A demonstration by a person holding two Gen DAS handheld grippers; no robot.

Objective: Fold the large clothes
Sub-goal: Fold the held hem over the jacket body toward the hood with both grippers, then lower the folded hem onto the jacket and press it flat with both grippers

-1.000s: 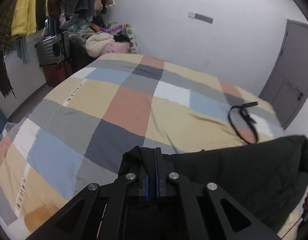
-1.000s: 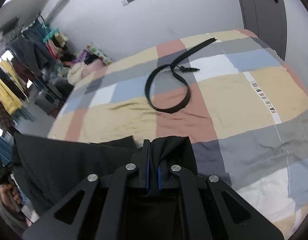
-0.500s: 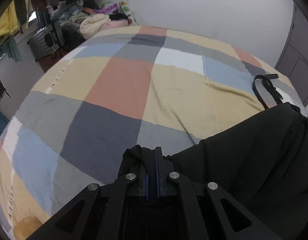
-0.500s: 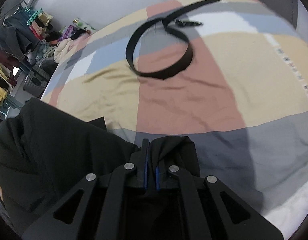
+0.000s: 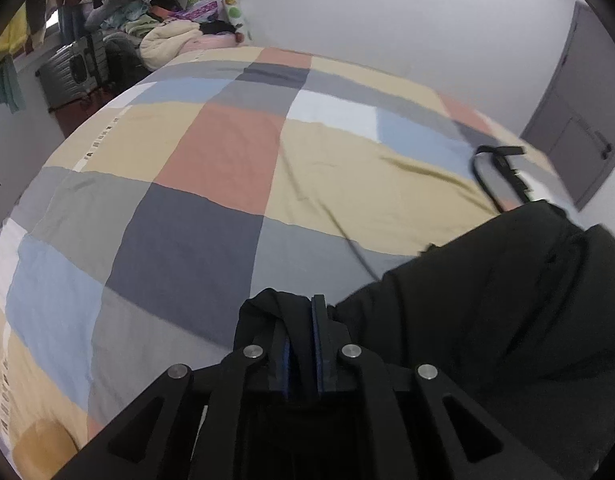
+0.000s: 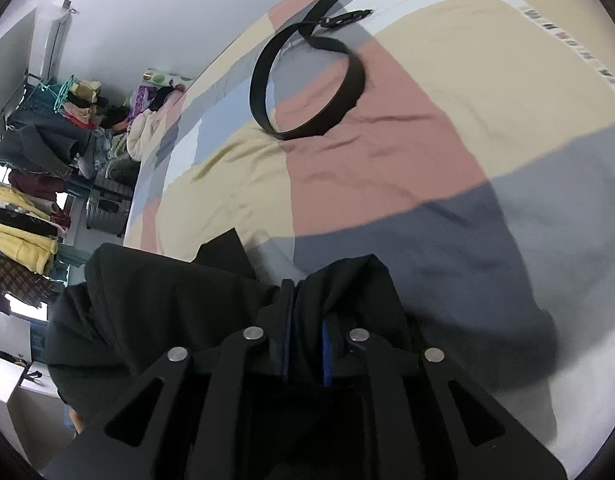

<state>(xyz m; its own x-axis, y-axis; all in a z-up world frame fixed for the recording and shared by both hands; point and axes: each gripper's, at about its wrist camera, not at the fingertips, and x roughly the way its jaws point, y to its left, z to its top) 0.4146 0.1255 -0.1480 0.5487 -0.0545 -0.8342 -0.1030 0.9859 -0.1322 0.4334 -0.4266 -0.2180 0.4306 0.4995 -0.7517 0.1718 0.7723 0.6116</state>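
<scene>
Both the left gripper and right gripper, each clamping the black garment, are now swinging lower over the near bed, likely spreading it for folding.

Garment hangs between both hand-held grippers over the bed's near edge; belt lies on the bed beyond; suitcase left of bed.
</scene>
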